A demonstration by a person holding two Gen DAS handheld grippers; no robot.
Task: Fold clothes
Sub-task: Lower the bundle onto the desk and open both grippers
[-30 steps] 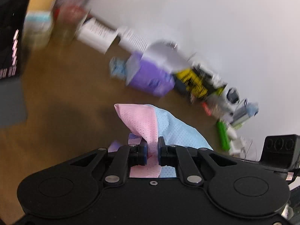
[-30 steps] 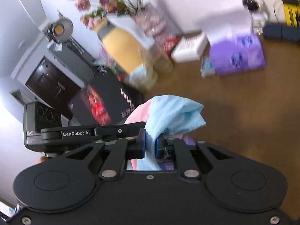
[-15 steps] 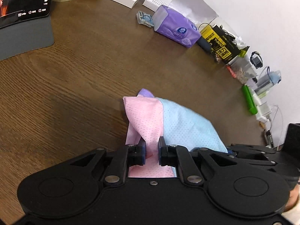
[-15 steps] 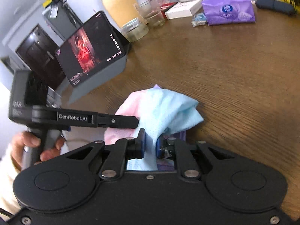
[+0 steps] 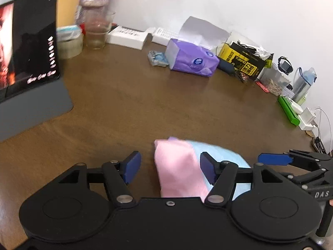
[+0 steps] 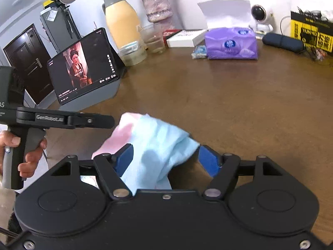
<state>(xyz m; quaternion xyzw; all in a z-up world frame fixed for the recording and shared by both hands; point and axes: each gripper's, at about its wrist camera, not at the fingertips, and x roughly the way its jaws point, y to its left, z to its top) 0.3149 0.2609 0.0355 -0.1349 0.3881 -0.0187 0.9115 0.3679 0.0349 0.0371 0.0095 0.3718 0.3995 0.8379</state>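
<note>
The folded pink-and-light-blue perforated cloth (image 5: 187, 166) lies on the brown wooden table (image 5: 166, 104), right in front of both grippers. The left gripper (image 5: 170, 167) has its jaws opening, set wide, the cloth's pink part between them without either blue pad pressing on it. The right gripper (image 6: 164, 159) is likewise opening, wide, with the blue part of the cloth (image 6: 154, 143) between its pads; cloth drapes against the left one, though no pinch shows.

Beyond the cloth the table is bare wood for a good stretch. Ahead and to the left of the grippers stands a dark tablet on a grey stand (image 6: 83, 66); far ahead, along the white wall, a purple tissue pack (image 5: 193, 61) and a yellow-and-black box (image 5: 241, 62).

Only the right wrist view shows the person's hand (image 6: 25, 156) on the left gripper's handle — and a yellow flask (image 6: 122, 20). Only the left view shows a green box (image 5: 289, 110) at the table's far right edge.
</note>
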